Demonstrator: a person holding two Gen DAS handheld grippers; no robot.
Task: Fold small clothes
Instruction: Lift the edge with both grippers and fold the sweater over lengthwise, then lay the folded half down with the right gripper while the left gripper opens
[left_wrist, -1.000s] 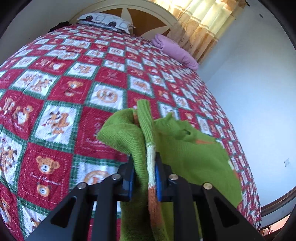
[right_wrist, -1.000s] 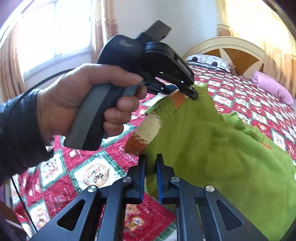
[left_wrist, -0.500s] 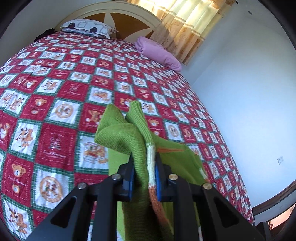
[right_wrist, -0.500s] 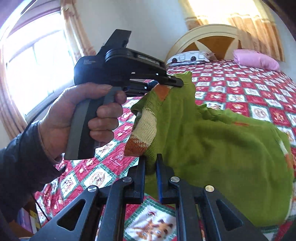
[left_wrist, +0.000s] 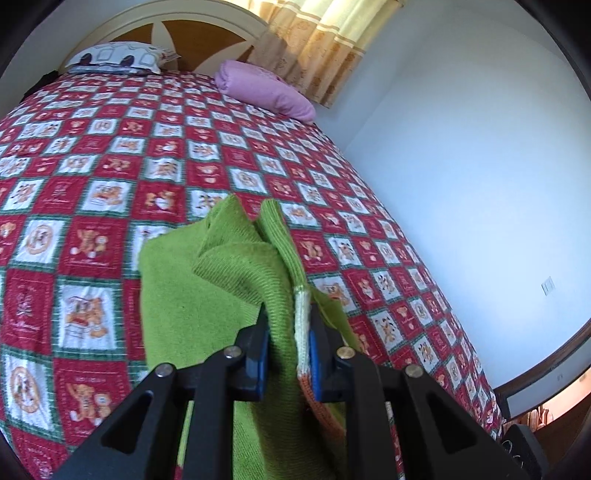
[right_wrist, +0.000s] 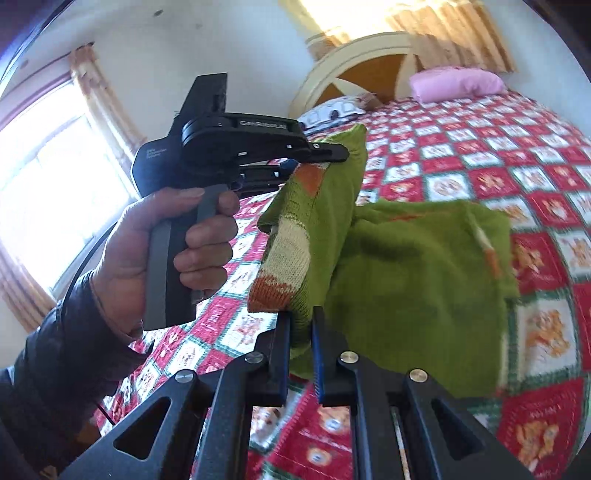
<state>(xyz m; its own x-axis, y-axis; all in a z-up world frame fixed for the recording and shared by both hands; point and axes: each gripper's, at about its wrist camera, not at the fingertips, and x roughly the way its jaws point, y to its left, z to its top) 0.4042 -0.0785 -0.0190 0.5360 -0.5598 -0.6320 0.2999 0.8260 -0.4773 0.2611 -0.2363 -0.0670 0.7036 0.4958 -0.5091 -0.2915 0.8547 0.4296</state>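
Both tongs, left (left_wrist: 286, 345) and right (right_wrist: 300, 354), pinch ribbed green knit sweater (right_wrist: 413, 266) edges.

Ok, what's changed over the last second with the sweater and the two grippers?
Both grippers carried the green sweater further across the quilt, so more of it now lies spread flat. The right gripper rolled, tilting its view. Nothing was grabbed or released: the left gripper and the right one stay shut on the striped hem.
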